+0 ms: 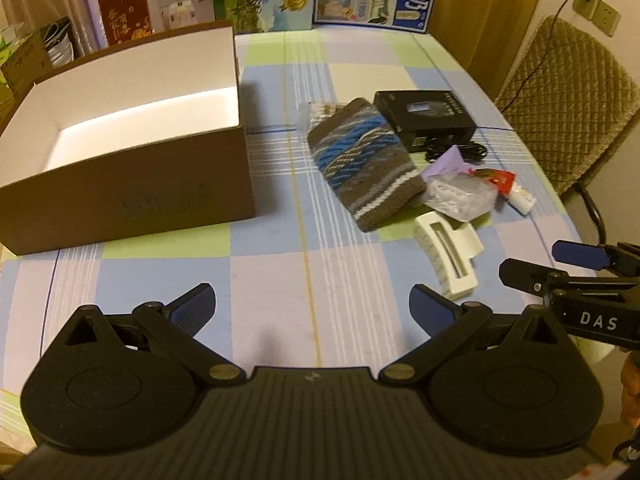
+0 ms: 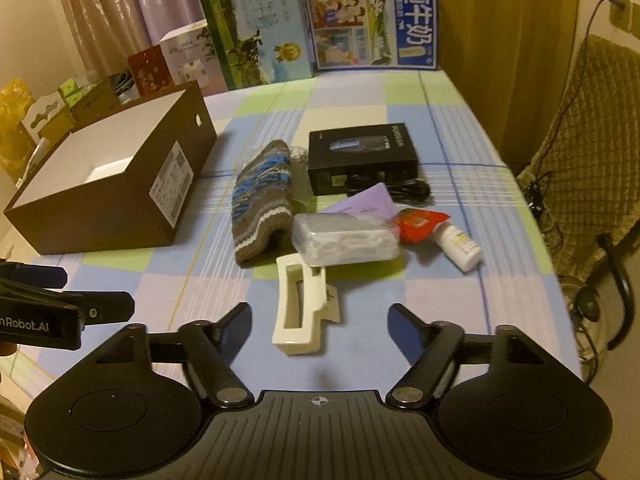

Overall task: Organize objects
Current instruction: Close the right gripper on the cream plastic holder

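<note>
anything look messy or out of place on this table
Nothing is spilled or broken. The clutter sits loose right of the empty brown box: the knitted pouch, the white bottle on its side and the purple paper overlapping the black cable.

Both wrist views tilt down, sharing the table (image 1: 280, 280).
</note>
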Motion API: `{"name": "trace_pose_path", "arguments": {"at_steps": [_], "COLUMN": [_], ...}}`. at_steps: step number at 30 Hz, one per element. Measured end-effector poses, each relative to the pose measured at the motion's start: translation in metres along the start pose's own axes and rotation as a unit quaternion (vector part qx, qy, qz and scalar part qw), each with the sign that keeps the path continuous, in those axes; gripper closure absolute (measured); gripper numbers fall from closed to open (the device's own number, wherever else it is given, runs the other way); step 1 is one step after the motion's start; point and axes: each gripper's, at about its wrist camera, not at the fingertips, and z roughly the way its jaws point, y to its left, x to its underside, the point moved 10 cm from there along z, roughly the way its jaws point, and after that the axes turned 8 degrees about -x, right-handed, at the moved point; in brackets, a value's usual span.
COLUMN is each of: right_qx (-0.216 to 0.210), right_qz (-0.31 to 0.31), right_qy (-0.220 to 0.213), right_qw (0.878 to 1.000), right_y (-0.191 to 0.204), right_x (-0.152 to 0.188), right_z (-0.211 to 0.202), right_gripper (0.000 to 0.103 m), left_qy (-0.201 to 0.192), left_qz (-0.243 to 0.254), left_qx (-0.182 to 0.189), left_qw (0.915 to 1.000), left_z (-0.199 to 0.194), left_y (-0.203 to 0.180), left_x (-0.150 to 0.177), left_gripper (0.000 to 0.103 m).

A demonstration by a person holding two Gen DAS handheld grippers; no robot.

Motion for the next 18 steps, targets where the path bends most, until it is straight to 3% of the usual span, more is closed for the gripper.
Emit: {"name": "trace_pose_path", "arguments": {"at_steps": [18], "right_qx": [0.016], "right_qz": [-0.023], "right_qy": [0.049], "right_qw": [0.998], "right_y": [-0.005], "right_x": [0.004], "right_z": [0.081], "right_gripper": [0.052], "left_qy": [0.035], "left_qz": [-0.003], "left_qx": [-0.009], "left_qw": [0.9994], "left_z": [0.048], "left_y": [0.004], "left_x": [-0.011], "left_gripper": [0.001]}}
